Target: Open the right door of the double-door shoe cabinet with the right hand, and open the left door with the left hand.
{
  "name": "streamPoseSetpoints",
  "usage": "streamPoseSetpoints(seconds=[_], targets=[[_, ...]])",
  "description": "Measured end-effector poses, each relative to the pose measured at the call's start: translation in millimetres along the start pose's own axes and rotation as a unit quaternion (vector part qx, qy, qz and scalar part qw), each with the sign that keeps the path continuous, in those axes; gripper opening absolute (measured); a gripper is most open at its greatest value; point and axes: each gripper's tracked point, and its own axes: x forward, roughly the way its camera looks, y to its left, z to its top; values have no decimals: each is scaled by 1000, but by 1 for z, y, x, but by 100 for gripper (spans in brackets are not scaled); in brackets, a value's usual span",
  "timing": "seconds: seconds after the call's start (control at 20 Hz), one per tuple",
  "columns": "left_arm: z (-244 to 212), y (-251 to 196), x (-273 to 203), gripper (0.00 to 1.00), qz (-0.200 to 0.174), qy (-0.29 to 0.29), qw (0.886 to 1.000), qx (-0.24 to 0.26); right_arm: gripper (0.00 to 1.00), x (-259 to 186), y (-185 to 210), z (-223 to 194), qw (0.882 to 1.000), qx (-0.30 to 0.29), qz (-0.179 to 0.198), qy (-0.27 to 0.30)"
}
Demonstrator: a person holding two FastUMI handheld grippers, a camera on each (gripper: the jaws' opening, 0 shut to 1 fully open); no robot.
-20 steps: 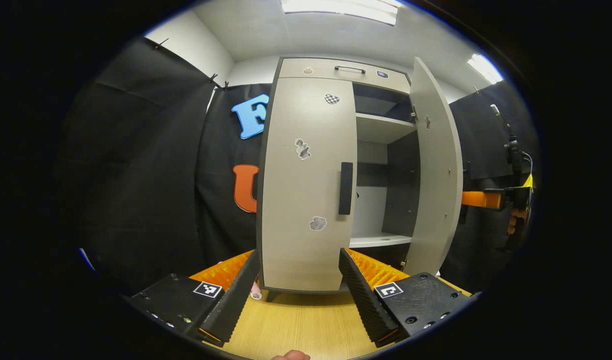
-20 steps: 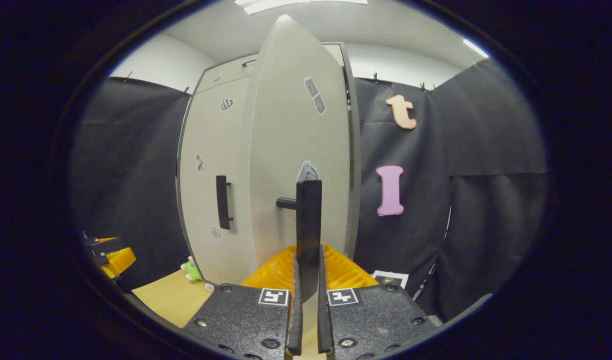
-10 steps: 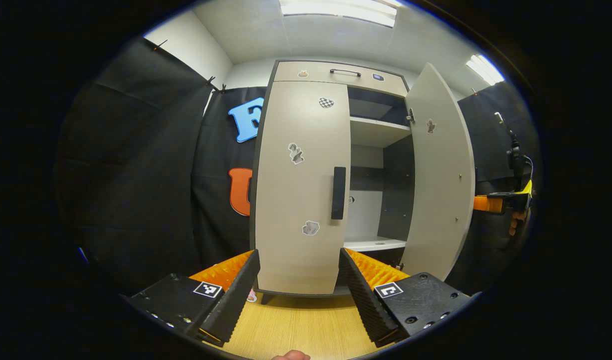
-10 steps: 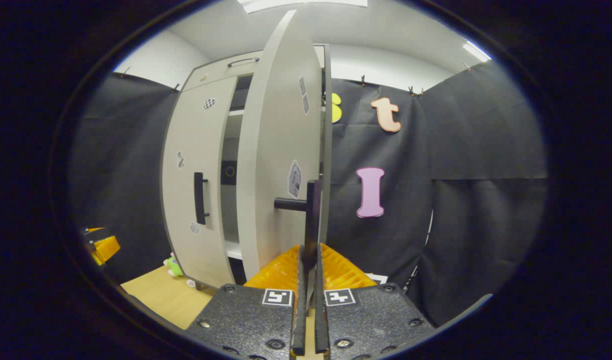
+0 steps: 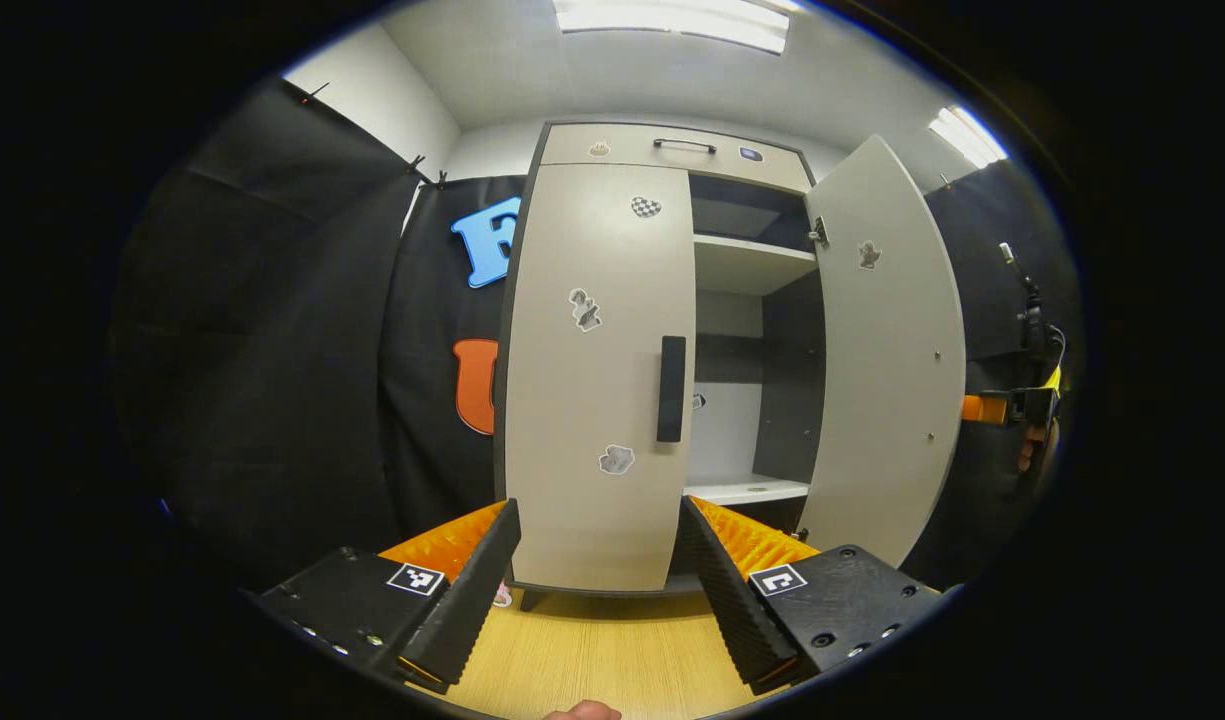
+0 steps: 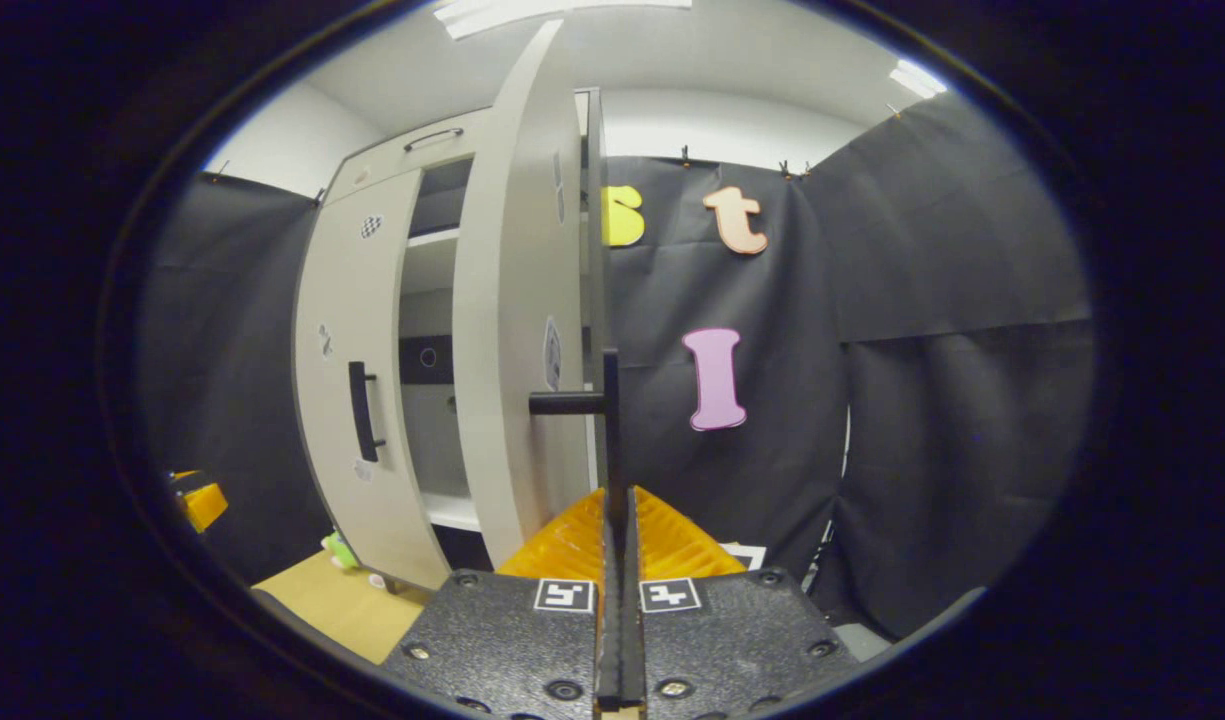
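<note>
The grey shoe cabinet stands straight ahead in the left gripper view. Its left door (image 5: 592,380) is closed, with a black vertical handle (image 5: 671,388) at its right edge. My left gripper (image 5: 598,505) hangs open a short way in front of that door and touches nothing. The right door (image 5: 887,350) stands wide open. In the right gripper view this door (image 6: 512,350) appears nearly edge-on, and my right gripper (image 6: 617,510) is shut on its black handle (image 6: 609,400). The right gripper (image 5: 1007,407), held by a hand, also appears at the far right of the left gripper view.
Inside the cabinet are pale shelves (image 5: 747,265) and a dark side wall. A drawer with a handle (image 5: 672,148) tops the cabinet. The cabinet stands on a wooden surface (image 5: 612,650). A small green toy (image 6: 337,548) lies by its foot. Black cloth walls close in both sides.
The right door has swung farther open, drawn by my right gripper on its handle. My left gripper has barely shifted and stays open before the closed left door.
</note>
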Motion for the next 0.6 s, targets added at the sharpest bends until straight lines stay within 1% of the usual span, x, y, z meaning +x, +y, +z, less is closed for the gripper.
streamPoseSetpoints(seconds=[0.1, 0.15, 0.2, 0.25, 0.35, 0.45, 0.6], targets=[[-2, 7, -3, 95, 9, 1, 1000, 2, 4, -27, 2, 11, 999, -7, -18, -35], [-3, 11, -4, 95, 15, 0, 1000, 1, 4, -46, 8, 20, 998, -4, -19, -57], [-3, 13, -4, 95, 17, -1, 1000, -1, 1, -61, 17, 21, 998, -5, -15, -65], [-1, 14, -3, 95, 17, -4, 1000, -3, 4, -71, 23, 15, 998, -7, -11, -65], [-1, 16, -2, 95, 19, -4, 1000, -5, 4, -86, 39, 4, 998, -14, -2, -54], [-1, 13, -1, 95, 14, -3, 1000, -3, 4, -91, 57, -4, 999, -14, 14, -49], [-1, 8, -2, 95, 8, -3, 1000, 1, 4, -91, 66, -11, 999, -5, 13, -40]])
